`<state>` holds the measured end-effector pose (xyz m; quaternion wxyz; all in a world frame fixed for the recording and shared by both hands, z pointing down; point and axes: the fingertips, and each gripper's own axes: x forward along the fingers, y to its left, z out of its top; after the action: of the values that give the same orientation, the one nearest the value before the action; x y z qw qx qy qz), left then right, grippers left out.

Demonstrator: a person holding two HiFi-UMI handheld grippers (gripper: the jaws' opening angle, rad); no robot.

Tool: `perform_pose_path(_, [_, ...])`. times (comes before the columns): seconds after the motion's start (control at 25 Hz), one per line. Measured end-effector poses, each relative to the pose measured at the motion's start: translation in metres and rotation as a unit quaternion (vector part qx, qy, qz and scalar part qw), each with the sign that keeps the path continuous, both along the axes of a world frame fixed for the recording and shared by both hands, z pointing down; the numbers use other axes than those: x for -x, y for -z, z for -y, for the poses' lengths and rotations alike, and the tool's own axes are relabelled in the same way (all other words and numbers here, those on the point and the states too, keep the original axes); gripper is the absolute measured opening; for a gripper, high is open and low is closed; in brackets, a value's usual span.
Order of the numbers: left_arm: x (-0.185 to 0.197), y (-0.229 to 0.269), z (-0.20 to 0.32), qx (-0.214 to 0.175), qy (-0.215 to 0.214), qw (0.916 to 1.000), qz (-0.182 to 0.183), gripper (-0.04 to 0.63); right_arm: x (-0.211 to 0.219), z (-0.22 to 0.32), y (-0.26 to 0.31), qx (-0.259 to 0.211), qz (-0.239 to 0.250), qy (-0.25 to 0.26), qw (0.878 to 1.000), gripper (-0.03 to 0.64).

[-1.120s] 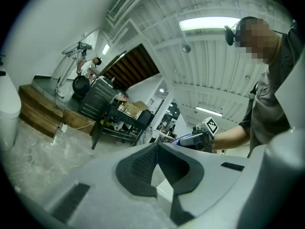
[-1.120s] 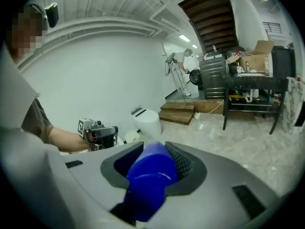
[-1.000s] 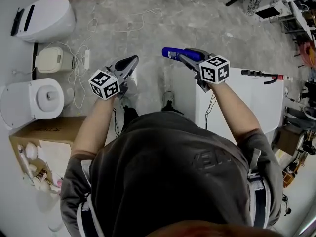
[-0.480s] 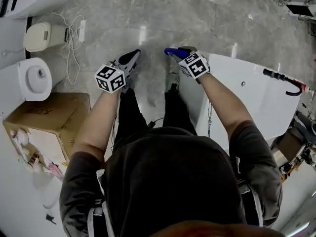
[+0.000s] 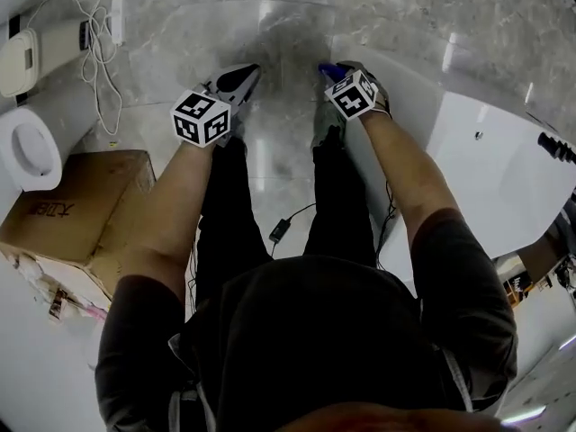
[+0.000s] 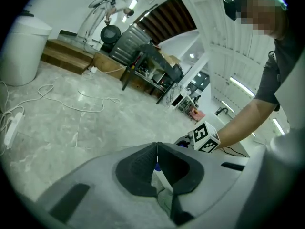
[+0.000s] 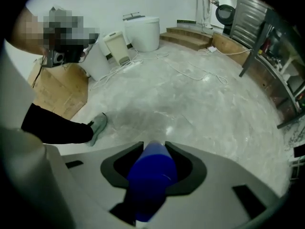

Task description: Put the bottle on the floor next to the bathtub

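My right gripper (image 7: 153, 149) is shut on a blue bottle (image 7: 151, 175) that lies lengthwise between its jaws and points out over the grey marble floor (image 7: 190, 104). In the head view only the bottle's blue end (image 5: 329, 69) shows ahead of that gripper (image 5: 342, 77), just left of the white bathtub's (image 5: 486, 151) rim. My left gripper (image 5: 248, 70) is held apart to the left above the floor, jaws shut with nothing in them; its pads meet in the left gripper view (image 6: 156, 149).
The person's shoes and dark trouser legs (image 5: 333, 187) stand between the grippers. A cardboard box (image 5: 81, 205), a toilet (image 5: 27, 147) and a white power strip with cable (image 5: 103, 30) lie left. A thin black cable (image 5: 281, 230) runs on the floor.
The view has dropped and moved closer to the floor beside the tub. Both grippers have moved forward and down, the right one still carrying the bottle.
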<state>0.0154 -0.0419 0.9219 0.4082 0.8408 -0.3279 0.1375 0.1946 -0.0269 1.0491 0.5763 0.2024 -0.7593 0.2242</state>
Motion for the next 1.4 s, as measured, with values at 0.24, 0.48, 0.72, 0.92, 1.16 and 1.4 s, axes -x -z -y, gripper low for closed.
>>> perform_pose_path(0.24, [-0.001, -0.083, -0.008, 0.020, -0.011, 0.9997, -0.002, 0.008, -0.008, -0.013, -0.102, 0.009, -0.031, -0.001, 0.999, 0.133])
perform_pose_path(0.48, [-0.002, -0.148, -0.021, 0.048, -0.028, 0.9984, 0.004, 0.008, -0.006, -0.024, -0.190, 0.017, -0.058, 0.042, 0.997, 0.135])
perform_pose_path(0.72, [-0.002, -0.174, -0.043, 0.070, -0.021, 0.9973, -0.002, 0.008, -0.006, -0.043, -0.228, 0.018, -0.070, 0.067, 0.995, 0.138])
perform_pose_path(0.92, [-0.002, -0.173, -0.050, 0.078, -0.014, 0.9968, -0.008, 0.008, -0.010, -0.050, -0.223, 0.014, -0.076, 0.075, 0.994, 0.149])
perform_pose_path(1.16, [-0.006, -0.150, -0.046, 0.075, -0.009, 0.9971, -0.011, 0.008, -0.013, -0.044, -0.187, 0.028, -0.073, 0.060, 0.995, 0.269])
perform_pose_path(1.4, [-0.007, -0.076, -0.045, 0.066, -0.008, 0.9977, -0.011, 0.008, 0.005, -0.033, -0.073, 0.004, -0.024, 0.005, 1.000, 0.272])
